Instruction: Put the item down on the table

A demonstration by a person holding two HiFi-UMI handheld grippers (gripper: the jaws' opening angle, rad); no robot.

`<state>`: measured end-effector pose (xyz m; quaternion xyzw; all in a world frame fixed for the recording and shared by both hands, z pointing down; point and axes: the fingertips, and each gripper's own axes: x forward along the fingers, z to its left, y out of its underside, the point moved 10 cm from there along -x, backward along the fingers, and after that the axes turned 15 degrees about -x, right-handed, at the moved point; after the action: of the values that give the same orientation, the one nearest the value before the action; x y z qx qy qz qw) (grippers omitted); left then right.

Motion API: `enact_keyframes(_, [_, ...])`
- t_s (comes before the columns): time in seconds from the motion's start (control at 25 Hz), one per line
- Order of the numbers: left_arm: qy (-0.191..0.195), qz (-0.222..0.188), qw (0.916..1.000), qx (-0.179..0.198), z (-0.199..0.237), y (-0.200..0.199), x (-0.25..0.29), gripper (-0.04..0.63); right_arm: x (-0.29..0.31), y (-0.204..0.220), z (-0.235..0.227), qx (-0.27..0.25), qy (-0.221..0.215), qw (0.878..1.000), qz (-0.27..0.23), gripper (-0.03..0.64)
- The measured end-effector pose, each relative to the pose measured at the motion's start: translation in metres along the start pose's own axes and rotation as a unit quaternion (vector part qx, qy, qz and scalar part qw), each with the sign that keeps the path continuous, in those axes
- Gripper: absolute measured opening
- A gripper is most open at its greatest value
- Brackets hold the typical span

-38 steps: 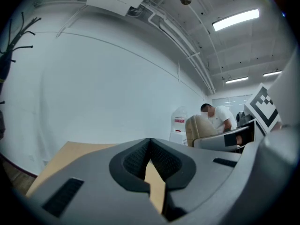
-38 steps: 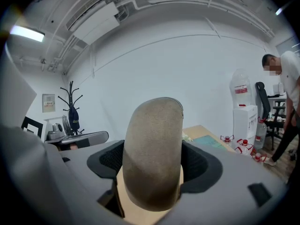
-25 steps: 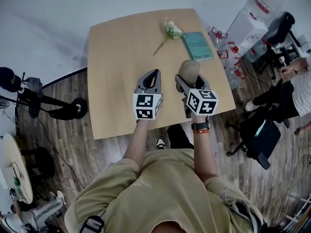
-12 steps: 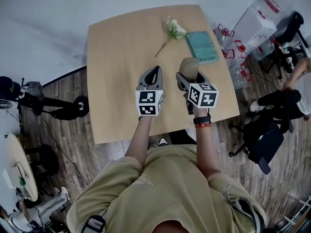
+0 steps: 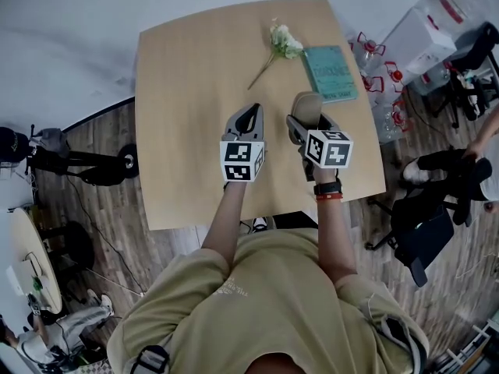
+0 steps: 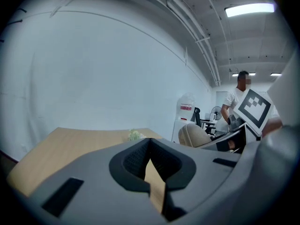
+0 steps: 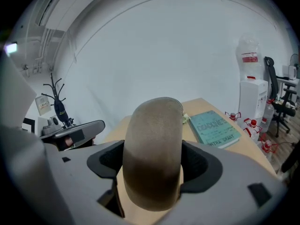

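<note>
A tan, rounded, oval item (image 5: pixel 306 106) is held upright between the jaws of my right gripper (image 5: pixel 306 117), above the right half of the light wooden table (image 5: pixel 187 92). In the right gripper view the item (image 7: pixel 153 149) fills the gap and the right gripper (image 7: pixel 153 172) is shut on it. My left gripper (image 5: pixel 248 118) hovers beside it on the left, its jaws shut with nothing between them. The left gripper view shows the left gripper (image 6: pixel 151 165) with table wood below, and the item (image 6: pixel 194 136) off to the right.
A white flower (image 5: pixel 282 44) with a long stem and a teal book (image 5: pixel 330 72) lie at the table's far right. Beyond the right edge are a water dispenser (image 5: pixel 425 41), bottles (image 5: pixel 390 100), a dark chair (image 5: pixel 421 224) and a person. A black stand (image 5: pixel 74 162) is on the floor at left.
Both grippers stay almost where they were over the table, the right one still holding the item. The head view has shifted slightly, and the person at the right has moved.
</note>
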<state>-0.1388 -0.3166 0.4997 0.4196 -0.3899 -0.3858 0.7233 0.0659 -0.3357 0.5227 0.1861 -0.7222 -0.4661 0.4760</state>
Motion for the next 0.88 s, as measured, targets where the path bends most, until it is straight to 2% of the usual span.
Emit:
enact_keyframes(0.36, [-0.006,0.025,0.9995,-0.015,0.007,0.013,0.033,0.023,0.035,0.013,-0.026,0.008,-0.014,0.999,0.039,0.374])
enact_keyframes(0.88, [-0.006,0.060,0.9977,-0.030,0.017,0.032,0.067,0.023,0.082,0.045,-0.047,0.022,-0.029,0.989,0.140,0.376])
